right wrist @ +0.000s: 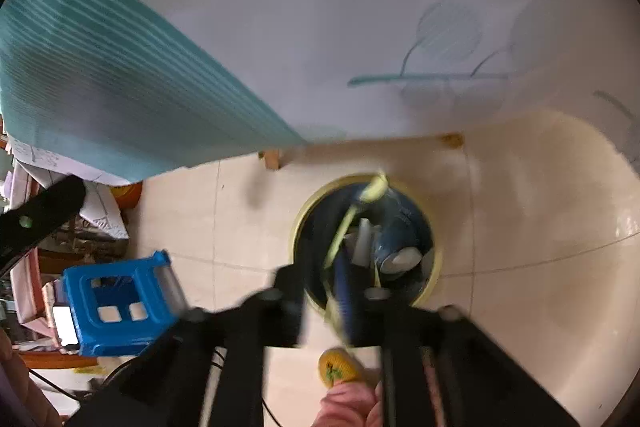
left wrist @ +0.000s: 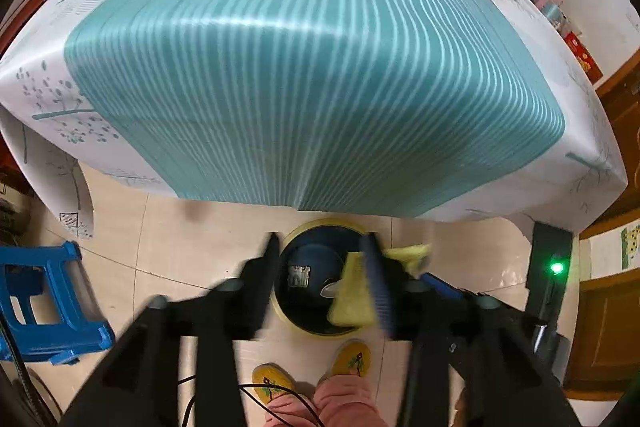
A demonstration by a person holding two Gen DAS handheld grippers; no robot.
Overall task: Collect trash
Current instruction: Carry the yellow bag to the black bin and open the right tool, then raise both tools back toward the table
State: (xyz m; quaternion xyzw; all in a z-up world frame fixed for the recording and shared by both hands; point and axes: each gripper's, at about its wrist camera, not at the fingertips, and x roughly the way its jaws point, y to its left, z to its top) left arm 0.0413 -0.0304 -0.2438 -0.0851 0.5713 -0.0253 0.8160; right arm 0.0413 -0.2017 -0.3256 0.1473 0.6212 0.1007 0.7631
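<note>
**Yellow sponge at the bin mouth**

My left gripper (left wrist: 320, 283) and right gripper (right wrist: 324, 301) stand partly spread above the round, yellow-rimmed bin (left wrist: 280, 311) on the floor below the desk (left wrist: 312, 67) edge. A flat yellow sponge (left wrist: 354, 297) lies against a left finger, tilted, long axis pointing into the bin. Inside the bin: a blue cup (right wrist: 394, 247) and white scraps (right wrist: 366, 239).

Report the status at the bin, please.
Left gripper open, right gripper open. Yellow cloth over the bin, touching a left finger pad. Nothing blocks the bin mouth.
</note>
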